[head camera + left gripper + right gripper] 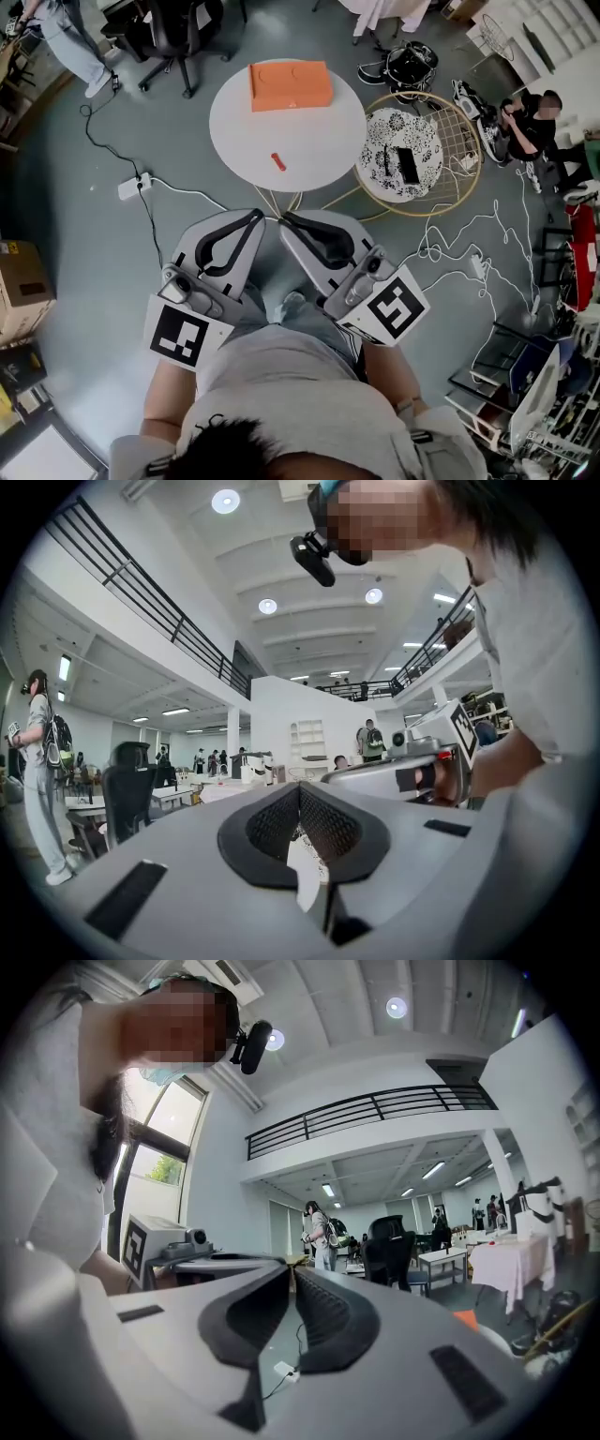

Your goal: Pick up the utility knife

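At the far left of the head view a white power strip (131,186) lay on the grey floor. The left gripper (255,216) was held low and close to the person's body, its tip pointing towards the round white table (234,122). In the left gripper view the left gripper (300,787) had its jaws pressed together at the tip, with nothing between them.

The utility knife (277,161), small and red, lay on the near part of the table, closer to the person than the orange box (290,84) at the far side. It lay ahead of both gripper tips and well apart from them, roughly in line with the gap between the two grippers.

Just right of that gap, the right gripper (287,218) was held at the same height. In its own view the right gripper (289,1274) also had its jaws together and pinched nothing. Further right stood a wire-framed table (459,131).
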